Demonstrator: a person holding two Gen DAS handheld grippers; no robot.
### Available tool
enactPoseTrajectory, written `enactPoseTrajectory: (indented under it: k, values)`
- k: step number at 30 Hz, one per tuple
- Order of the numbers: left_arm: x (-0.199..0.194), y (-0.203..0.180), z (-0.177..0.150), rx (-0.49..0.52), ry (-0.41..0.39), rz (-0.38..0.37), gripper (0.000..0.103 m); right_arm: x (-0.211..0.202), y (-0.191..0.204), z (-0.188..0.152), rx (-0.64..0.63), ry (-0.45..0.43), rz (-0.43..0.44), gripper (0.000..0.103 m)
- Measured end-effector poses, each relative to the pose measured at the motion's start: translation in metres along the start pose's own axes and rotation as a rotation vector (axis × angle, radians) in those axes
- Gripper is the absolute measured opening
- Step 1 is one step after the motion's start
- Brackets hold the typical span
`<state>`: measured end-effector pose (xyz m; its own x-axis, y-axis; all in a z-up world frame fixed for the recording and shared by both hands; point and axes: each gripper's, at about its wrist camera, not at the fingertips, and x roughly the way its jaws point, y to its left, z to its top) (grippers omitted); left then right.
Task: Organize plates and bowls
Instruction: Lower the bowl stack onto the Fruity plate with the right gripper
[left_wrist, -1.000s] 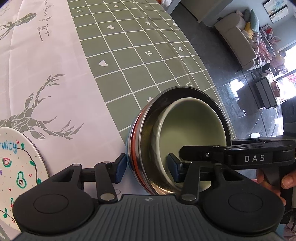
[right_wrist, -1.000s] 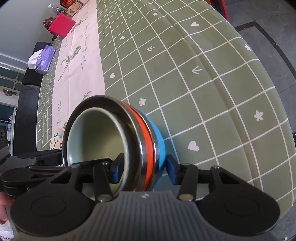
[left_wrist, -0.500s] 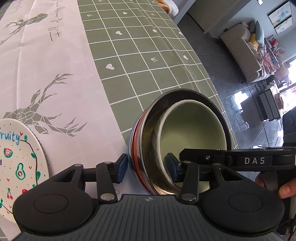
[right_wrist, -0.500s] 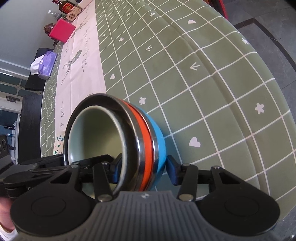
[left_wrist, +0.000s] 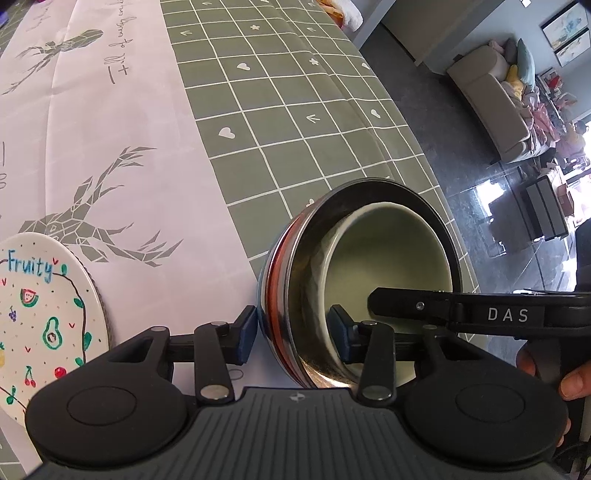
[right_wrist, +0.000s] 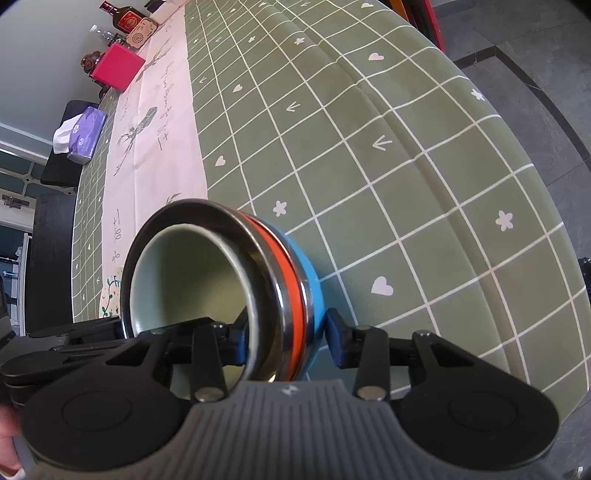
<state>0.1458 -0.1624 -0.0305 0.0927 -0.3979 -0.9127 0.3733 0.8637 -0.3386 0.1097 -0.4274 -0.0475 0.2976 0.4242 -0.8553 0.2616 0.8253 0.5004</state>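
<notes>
Item 1, far left: a painted plate (left_wrist: 44, 317) lettered "Fruity", laid flat on the pale runner (left_wrist: 110, 147) of the counter (left_wrist: 295, 129).

Item 2, centre: a nested stack of bowls (left_wrist: 362, 280), a pale green bowl (left_wrist: 391, 258) seated inside a steel bowl (right_wrist: 266, 254) with orange and blue bands, placed where the runner meets the green checked cloth.

Item 3: the left gripper (left_wrist: 291, 334), fingers closing at mid width across the stack's left wall; a sliver of gap is seen at the outer pad.

Item 4: the right gripper (right_wrist: 284, 332), fingers closing likewise across the right wall, the outer pad just short of the blue band.

Risk, as judged: 2 uneven pinches on smooth steel could let the stack slip or tip, and the loose inner bowl could slide out.
</notes>
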Motion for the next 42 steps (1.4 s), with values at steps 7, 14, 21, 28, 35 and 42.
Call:
enactPoseTrajectory:
  k: [7, 14, 21, 28, 35, 42]
  values:
    - [-0.005, 0.002, 0.002, -0.01, -0.007, 0.01, 0.048, 0.001, 0.002, 0.0, 0.005, 0.002, 0.01, 0.038]
    - [-0.002, 0.002, -0.001, -0.001, 0.001, 0.026, 0.049, 0.004, 0.003, 0.001, 0.003, 0.005, 0.015, 0.038]
    - [-0.002, 0.012, -0.015, -0.005, -0.118, -0.017, 0.051, 0.006, 0.0, -0.002, -0.005, -0.012, 0.047, 0.045]
    - [-0.005, 0.01, -0.025, -0.023, -0.171, -0.01, 0.05, 0.008, 0.001, -0.006, -0.007, -0.031, 0.043, 0.046]
    - [-0.006, 0.003, -0.021, -0.037, -0.152, 0.031, 0.047, 0.003, 0.002, -0.008, 0.012, -0.037, 0.018, 0.042]
    - [-0.008, 0.002, -0.017, -0.038, -0.122, 0.061, 0.046, 0.003, 0.005, -0.007, 0.037, -0.041, 0.013, 0.038]
